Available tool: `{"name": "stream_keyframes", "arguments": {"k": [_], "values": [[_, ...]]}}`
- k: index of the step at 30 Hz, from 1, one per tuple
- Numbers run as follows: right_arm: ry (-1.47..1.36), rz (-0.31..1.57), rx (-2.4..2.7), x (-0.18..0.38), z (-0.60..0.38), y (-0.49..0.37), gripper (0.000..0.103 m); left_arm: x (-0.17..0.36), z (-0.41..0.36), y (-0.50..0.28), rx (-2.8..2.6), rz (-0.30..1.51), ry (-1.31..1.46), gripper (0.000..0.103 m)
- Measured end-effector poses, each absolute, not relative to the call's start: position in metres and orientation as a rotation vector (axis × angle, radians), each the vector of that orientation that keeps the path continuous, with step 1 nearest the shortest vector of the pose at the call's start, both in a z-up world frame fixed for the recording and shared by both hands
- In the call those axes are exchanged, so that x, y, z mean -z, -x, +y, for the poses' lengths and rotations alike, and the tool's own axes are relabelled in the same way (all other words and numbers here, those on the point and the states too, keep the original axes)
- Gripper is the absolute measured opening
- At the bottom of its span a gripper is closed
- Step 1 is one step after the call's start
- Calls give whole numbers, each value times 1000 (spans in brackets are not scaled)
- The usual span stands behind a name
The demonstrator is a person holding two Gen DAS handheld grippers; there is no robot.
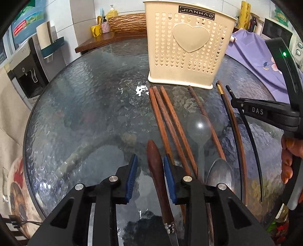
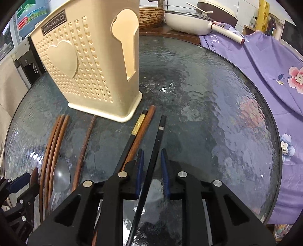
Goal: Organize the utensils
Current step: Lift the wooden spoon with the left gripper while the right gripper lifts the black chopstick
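A cream perforated utensil holder [image 1: 186,47] stands on the round glass table [image 1: 85,94]; it also shows in the right wrist view [image 2: 89,62]. Brown chopsticks [image 1: 166,121], black chopsticks [image 1: 233,132], a clear spoon [image 1: 198,126] and a metal spoon [image 1: 220,175] lie in front of it. My left gripper [image 1: 150,166] is open around the wooden handle of a knife [image 1: 157,174] lying on the glass. My right gripper [image 2: 151,164] is open around a black chopstick [image 2: 155,151], not touching it; it also shows in the left wrist view [image 1: 255,111].
A purple flowered cloth [image 2: 265,62] covers the right side beyond the table. A white pan [image 2: 189,19] and a wicker basket [image 2: 151,17] sit behind. A water dispenser [image 1: 24,75] stands at the left. The glass [image 2: 208,113] to the right of the utensils is bare.
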State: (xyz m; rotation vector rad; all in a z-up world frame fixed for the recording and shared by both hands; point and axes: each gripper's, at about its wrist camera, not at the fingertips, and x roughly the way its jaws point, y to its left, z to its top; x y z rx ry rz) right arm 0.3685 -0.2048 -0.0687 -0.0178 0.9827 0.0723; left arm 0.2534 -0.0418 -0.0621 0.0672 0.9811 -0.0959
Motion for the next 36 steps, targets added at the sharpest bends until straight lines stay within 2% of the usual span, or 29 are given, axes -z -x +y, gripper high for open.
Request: {"name": "stream_keyframes", "arguments": {"k": [3,4,5,16,27,36], "values": [[25,989,-69,69,-204,-377,16,62,-44,-255,102,984,-72,17],[22,991,-68,69,-204,-380,11,62,-44,-254,102,984,-74,17],[25,991,-68,69,-204,-381,9,62,-44,-254,100,985,-80,17],[-90,947,-143,69,-223,-379,8,59,-40,-259,139,972,-24,15],[-162,765,-268,2,-250,-347,8,-3,-23,-248,204,828,49,15],[-182,645,-440,-50,-265,-283,8,-34,-5,-211,281,763,78,15]]}}
